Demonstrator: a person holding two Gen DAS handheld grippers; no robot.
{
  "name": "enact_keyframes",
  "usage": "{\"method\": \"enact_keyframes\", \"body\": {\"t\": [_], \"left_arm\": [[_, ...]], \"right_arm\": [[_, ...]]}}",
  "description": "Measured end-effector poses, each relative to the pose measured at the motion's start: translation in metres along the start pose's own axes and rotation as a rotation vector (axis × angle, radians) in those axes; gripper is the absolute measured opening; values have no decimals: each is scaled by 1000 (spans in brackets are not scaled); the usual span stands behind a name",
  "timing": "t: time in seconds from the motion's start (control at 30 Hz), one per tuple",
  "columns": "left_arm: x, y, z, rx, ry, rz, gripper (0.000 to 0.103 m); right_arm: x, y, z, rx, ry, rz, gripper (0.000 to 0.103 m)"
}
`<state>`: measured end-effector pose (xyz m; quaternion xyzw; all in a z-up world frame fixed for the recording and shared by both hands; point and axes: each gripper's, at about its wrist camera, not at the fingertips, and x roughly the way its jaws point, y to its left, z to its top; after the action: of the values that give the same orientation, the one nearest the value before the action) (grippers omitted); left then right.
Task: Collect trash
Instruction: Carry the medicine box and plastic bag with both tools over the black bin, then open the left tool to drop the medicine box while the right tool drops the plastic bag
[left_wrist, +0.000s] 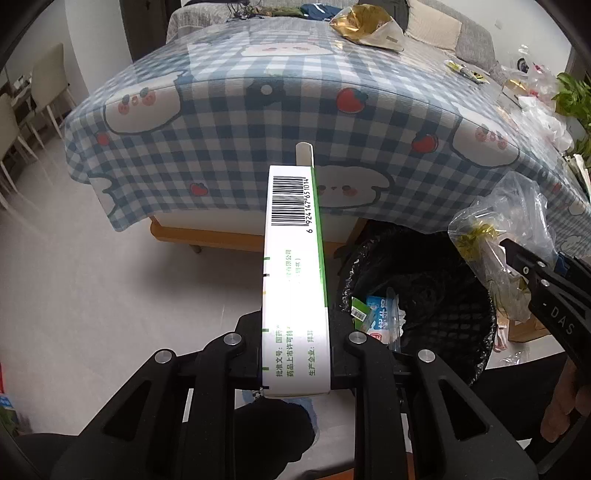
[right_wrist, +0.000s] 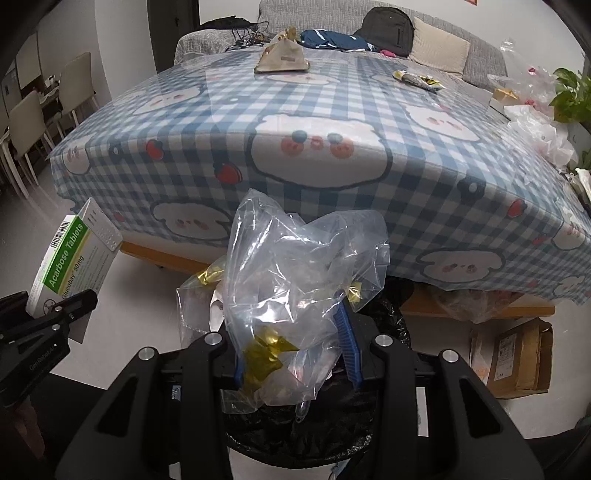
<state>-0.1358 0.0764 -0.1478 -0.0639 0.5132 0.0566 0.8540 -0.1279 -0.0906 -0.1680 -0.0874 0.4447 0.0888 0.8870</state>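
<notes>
Trash was in both my grippers, left gripper (left_wrist: 295, 354) pinching a pill box (left_wrist: 293, 273) beside the bin (left_wrist: 443, 295), right gripper (right_wrist: 295, 354) clamping a plastic bag (right_wrist: 295, 266) over it, so next I'd just need to let go.

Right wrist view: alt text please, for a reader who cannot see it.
The right gripper clamps a crumpled clear plastic bag over a black-lined trash bin, in front of a table with a checked cloth. At left, the left gripper holds a medicine box.
</notes>
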Motion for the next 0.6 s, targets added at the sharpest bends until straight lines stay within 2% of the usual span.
{"method": "enact_keyframes", "body": {"t": [0.33, 0.43, 0.6], "left_arm": [[25, -3, -4, -8, 13, -1, 21], [38, -3, -7, -7, 40, 7, 21], [51, -5, -9, -4, 59, 15, 21]], "right_arm": [[47, -10, -20, 26, 97, -4, 38], [57, -12, -23, 27, 120, -7, 38], [63, -11, -26, 14, 119, -4, 40]]}}
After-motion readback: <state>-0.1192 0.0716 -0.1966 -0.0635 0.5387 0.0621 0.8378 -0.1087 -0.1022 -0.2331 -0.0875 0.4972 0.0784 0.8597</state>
